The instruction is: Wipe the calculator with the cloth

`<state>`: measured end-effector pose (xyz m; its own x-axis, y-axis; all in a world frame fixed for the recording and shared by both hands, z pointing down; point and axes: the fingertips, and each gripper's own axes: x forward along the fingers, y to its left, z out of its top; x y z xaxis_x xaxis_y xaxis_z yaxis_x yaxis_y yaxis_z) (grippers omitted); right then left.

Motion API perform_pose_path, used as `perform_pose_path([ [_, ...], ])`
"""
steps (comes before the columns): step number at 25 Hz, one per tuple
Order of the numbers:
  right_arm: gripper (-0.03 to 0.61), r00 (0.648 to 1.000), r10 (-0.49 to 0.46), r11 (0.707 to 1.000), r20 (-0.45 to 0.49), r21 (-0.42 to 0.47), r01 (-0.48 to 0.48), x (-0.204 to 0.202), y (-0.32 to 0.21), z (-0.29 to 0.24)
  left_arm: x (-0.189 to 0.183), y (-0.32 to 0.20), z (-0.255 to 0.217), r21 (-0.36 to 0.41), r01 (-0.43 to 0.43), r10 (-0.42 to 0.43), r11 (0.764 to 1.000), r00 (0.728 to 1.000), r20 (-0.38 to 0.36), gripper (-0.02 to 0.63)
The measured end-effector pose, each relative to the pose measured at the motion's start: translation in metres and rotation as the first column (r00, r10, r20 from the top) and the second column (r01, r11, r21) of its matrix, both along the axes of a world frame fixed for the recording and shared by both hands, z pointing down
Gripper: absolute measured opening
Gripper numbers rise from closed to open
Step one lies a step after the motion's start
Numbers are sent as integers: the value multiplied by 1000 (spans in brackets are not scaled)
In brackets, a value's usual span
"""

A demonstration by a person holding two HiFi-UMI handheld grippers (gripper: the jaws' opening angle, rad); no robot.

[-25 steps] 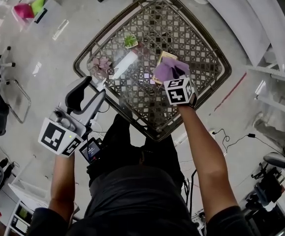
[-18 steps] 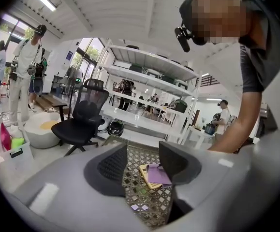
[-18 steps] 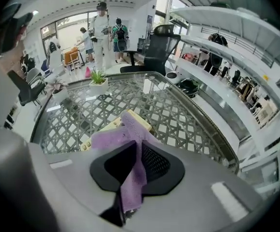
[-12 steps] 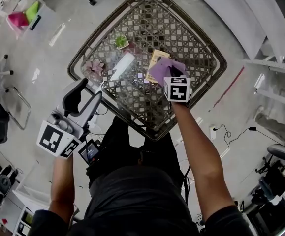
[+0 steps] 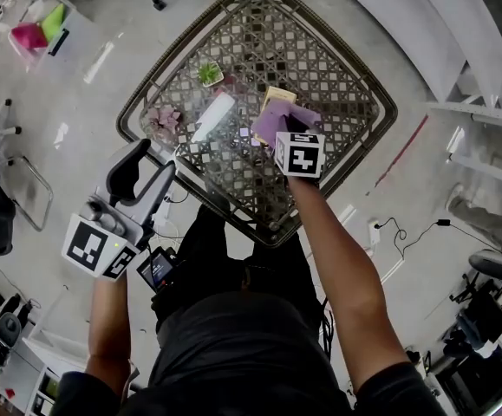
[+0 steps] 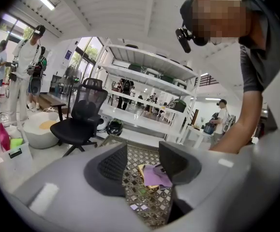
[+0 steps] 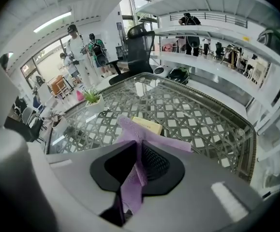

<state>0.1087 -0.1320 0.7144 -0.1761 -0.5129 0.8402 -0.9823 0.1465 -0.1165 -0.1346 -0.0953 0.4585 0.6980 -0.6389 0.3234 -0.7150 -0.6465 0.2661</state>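
cloth (image 7: pixel 125 129) pinched in right tool (image 7: pixel 139 146) covers part of calculator (image 7: pixel 148 126); left tool (image 6: pixel 142 153) gapes empty.

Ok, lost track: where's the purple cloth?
Head view, centre: purple cloth clamped in the right gripper, over the yellow calculator on the lattice table.

Glass-top lattice table (image 5: pixel 320 68), sm. green plant (image 5: pixel 209 74), pink plant (image 5: pixel 162 120), white bar (image 5: pixel 214 116), calculator (image 5: pixel 277 97)
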Motion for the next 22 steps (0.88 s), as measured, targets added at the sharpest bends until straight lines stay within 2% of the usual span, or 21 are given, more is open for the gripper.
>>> perform_pose_path([
  [11,37,995,-90,996,31,-8,91,-39,-4,2,-10,3,2,-3,18,-18,1000,1000,-6,259],
  [22,37,976,-216,976,-5,-6,216,-58,0,-1,-17,6,3,-6,28,-28,1000,1000,-11,259],
])
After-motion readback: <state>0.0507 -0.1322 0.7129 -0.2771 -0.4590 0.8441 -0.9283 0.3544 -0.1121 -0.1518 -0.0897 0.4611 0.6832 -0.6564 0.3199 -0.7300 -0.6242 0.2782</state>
